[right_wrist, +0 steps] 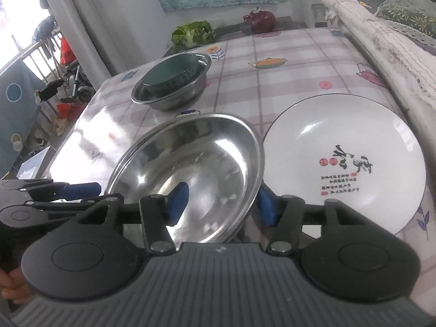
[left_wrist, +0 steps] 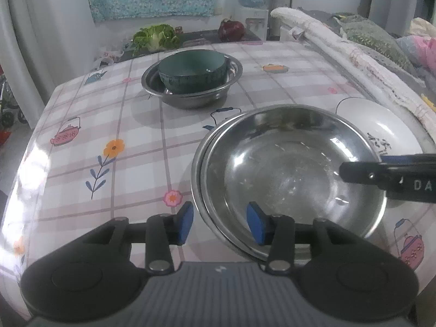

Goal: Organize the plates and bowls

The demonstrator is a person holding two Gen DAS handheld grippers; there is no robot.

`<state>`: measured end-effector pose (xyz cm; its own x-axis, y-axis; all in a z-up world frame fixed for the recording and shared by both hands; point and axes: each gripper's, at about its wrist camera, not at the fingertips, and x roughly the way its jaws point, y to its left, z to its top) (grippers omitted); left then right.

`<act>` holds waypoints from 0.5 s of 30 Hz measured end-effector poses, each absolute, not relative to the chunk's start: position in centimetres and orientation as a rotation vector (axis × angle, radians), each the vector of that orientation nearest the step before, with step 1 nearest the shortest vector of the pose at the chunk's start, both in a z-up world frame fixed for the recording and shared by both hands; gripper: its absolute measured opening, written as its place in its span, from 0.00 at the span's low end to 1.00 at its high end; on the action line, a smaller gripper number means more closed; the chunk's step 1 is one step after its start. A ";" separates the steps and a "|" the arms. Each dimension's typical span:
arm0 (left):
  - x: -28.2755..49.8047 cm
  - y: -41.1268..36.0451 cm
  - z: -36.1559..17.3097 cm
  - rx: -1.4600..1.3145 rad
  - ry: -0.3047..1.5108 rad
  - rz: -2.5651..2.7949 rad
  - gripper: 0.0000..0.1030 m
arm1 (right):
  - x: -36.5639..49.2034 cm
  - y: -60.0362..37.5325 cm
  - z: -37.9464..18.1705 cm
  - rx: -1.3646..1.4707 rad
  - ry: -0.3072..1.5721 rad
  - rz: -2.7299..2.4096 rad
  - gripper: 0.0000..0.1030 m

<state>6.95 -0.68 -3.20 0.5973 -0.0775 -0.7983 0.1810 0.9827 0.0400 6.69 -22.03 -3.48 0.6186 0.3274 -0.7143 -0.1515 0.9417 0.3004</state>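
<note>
Far left on counter (left_wrist: 81,95): steel basin (left_wrist: 190,95) with green bowl (left_wrist: 192,72) nested inside, well apart from everything else. Behind it, off the counter edge: leafy greens (left_wrist: 156,38), red onion (left_wrist: 231,30).

Left hand-held gripper (left_wrist: 220,224): spread, straddling left rim of steel plate (left_wrist: 288,169); one blue pad outside the rim, the other over the dish, neither pressing. Looks like a second steel rim stacked underneath, hard to confirm.

Steel plate at counter centre-front, just beside white plate (right_wrist: 346,163), rims touching or overlapping, can't tell which.

Right hand-held gripper (right_wrist: 222,208): spread, straddling steel plate's right rim, pads clear of metal.

White plate, calligraphy print, flat on counter at right, beside quilted bedding (right_wrist: 381,49).
</note>
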 end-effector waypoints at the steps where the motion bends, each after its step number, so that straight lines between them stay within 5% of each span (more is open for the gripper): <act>1: 6.9 -0.6 -3.1 0.118 0.918 -0.151 0.44 | 6.7 -22.1 -3.5 0.227 0.865 0.280 0.55; 11: 6.4 -0.6 -2.5 0.129 0.896 -0.132 0.57 | 6.2 -22.1 -3.3 0.211 0.843 0.247 0.75; 15: 6.4 -0.6 -2.7 0.134 0.896 -0.123 0.57 | 6.0 -22.2 -2.8 0.199 0.821 0.232 0.76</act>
<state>6.37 -0.57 -2.71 0.6189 -0.0505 -0.7839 0.1620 0.9847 0.0645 5.99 -22.15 -2.85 0.6586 0.2797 -0.6986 -0.1264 0.9563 0.2637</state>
